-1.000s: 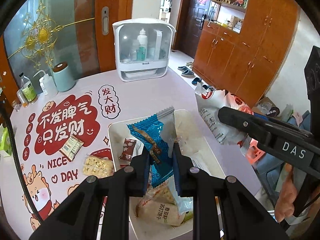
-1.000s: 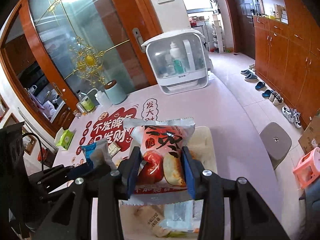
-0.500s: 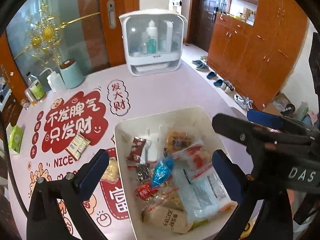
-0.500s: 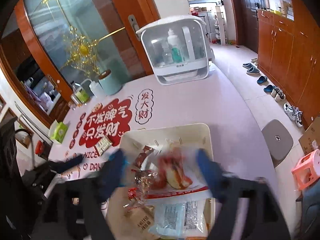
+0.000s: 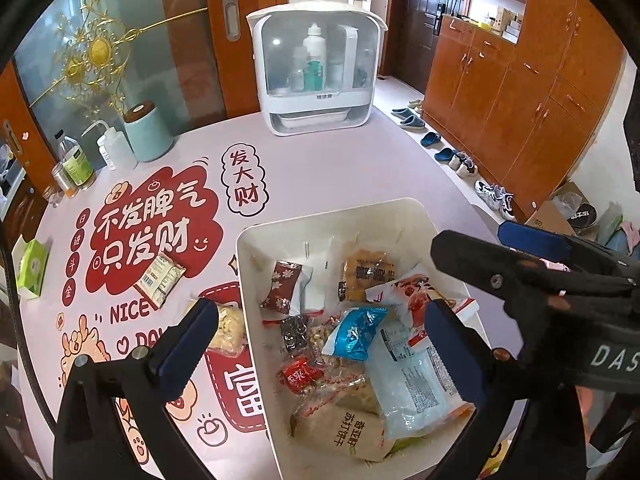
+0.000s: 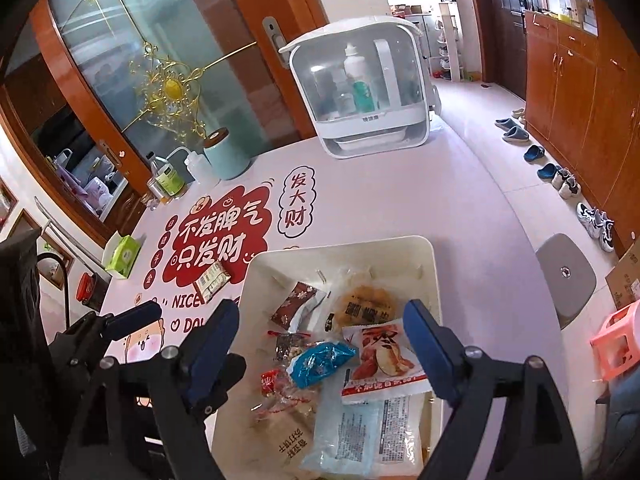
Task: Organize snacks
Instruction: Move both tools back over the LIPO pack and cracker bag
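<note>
Landmark: the white bin [image 5: 256, 240] [image 6: 434, 276] on the pink table mat [image 5: 328, 168] [image 6: 400, 204].

Left gripper [image 5: 320, 332]: the jaws are spread wide and hold nothing. It hangs above the near half of the bin. One finger is over the bin's left rim and the other over its right side.

Right gripper [image 6: 322, 328]: the jaws are spread wide and hold nothing. It hangs above the bin, with one finger beyond the left wall and the other over the right wall.

Contents of the bin:
- The blue snack packet [image 5: 354, 334] [image 6: 320, 362] lies near the middle, on top of other wrappers.
- The red-and-white snack bag [image 5: 408, 296] [image 6: 382, 354] lies just right of the blue packet.
- The pale blue pouch [image 5: 416, 388] [image 6: 348, 432] lies toward the near edge, below both.
- The tan cracker pack [image 5: 344, 428] [image 6: 286, 436] lies at the near left corner.
- The dark red sachet [image 5: 282, 286] [image 6: 296, 302] lies toward the far left.

Outside the bin, to its left on the mat:
- The small striped packet [image 5: 160, 278] [image 6: 212, 280] lies on the red printed patch.
- The clear pack of yellow pieces [image 5: 228, 326] lies just beside the left wall of the bin.

The white storage cabinet [image 5: 316, 80] [image 6: 360, 92] stands well beyond the far side of the bin.
</note>
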{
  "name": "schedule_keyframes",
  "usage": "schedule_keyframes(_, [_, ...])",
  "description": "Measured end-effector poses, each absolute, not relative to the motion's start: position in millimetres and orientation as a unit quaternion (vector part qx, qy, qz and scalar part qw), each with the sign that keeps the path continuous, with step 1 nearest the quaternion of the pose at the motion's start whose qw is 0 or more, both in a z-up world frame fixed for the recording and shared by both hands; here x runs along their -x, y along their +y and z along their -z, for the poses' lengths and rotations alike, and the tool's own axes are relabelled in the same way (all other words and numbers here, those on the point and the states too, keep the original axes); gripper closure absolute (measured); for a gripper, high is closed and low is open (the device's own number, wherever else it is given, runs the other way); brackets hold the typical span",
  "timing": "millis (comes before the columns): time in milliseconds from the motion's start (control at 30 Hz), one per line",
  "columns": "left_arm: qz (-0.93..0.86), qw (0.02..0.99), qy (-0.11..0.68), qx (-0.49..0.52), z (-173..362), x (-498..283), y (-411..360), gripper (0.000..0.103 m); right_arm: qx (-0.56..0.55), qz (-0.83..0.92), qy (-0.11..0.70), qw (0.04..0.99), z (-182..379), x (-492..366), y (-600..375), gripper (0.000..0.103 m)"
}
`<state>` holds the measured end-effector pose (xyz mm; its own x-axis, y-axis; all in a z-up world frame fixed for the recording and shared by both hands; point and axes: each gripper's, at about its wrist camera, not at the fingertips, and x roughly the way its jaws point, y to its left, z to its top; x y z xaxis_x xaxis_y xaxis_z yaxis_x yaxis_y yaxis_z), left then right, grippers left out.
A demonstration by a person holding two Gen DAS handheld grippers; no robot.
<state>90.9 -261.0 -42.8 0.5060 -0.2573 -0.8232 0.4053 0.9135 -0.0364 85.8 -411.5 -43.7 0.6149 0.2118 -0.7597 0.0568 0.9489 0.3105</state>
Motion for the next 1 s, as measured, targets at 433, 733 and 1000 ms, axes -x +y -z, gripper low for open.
schedule_keyframes(433, [0.189,0.865,0.456,-0.089,38,-78,-245,0.001,-0.147,-0.057,0.447,0.881,46,-82,-390,0.018])
schedule_keyframes(733, [0.158,0.873,0.443,-0.125,22,-71,-214,0.001,-0.142,-0.077,0.444,0.882,41,-79,-365,0.018])
schedule_keyframes(1000, [0.113,0.883,0.412,-0.194,-10,-83,-147,0.001,-0.132,-0.078,0.424,0.893,32,-78,-338,0.018])
